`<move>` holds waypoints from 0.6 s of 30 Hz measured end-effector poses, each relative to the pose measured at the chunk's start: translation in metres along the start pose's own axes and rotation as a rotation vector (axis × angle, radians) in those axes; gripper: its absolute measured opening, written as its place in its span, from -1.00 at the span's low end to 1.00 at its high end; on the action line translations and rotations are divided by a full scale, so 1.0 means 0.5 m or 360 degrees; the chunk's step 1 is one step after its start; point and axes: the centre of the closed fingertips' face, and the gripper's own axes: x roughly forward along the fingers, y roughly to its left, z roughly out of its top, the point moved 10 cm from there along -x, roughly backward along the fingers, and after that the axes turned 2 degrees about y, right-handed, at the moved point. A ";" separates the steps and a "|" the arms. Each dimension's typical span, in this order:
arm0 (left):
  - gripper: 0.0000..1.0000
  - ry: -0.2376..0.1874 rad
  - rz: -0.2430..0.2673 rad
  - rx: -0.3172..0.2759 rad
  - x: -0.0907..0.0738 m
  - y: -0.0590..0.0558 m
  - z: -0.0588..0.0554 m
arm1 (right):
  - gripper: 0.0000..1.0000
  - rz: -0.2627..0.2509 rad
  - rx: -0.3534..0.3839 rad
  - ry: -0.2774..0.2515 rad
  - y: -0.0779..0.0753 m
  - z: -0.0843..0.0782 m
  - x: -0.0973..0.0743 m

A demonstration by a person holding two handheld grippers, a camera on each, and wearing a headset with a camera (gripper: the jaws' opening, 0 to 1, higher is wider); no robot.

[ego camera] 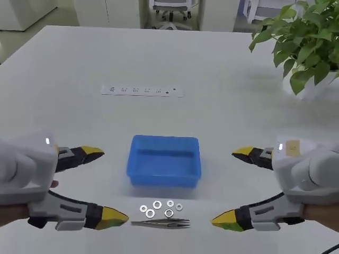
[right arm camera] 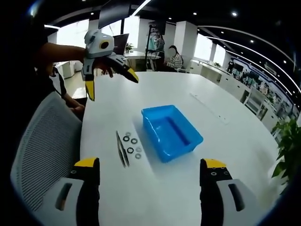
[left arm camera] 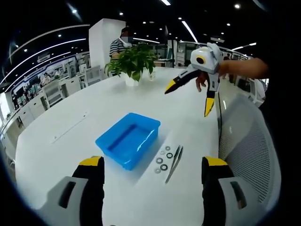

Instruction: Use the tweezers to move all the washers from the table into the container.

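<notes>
Left gripper [ego camera: 112, 185] and right gripper [ego camera: 225, 187] hover above the white worktop [ego camera: 222, 106], jaws spread wide and holding nothing. They flank a blue container [ego camera: 163, 177], the left at its 9 o'clock, the right at its 3 o'clock. The tweezers [ego camera: 160, 223] lie flat at the container's 6 o'clock, near the worktop's front edge. Their long axis runs 9 to 3 o'clock, parallel to the container's front wall; which end is the tip cannot be told. A cluster of washers [ego camera: 160, 208] lies on the worktop between tweezers and container, just beside the tweezers. A plant [ego camera: 304, 42] stands at 2 o'clock.
</notes>
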 end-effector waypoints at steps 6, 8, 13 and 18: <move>0.68 0.0030 -0.0033 0.0053 0.010 0.001 -0.001 | 0.61 0.0043 -0.0078 0.0030 0.003 0.008 0.016; 0.61 0.0036 -0.0049 0.0070 0.013 0.000 -0.001 | 0.56 0.0067 -0.0105 0.0051 0.005 0.009 0.022; 0.43 0.0055 -0.0089 0.0111 0.020 -0.003 -0.003 | 0.43 0.0115 -0.0178 0.0087 0.010 0.013 0.034; 0.20 0.0108 -0.0125 0.0155 0.031 -0.008 -0.009 | 0.22 0.0182 -0.0231 0.0119 0.016 0.015 0.046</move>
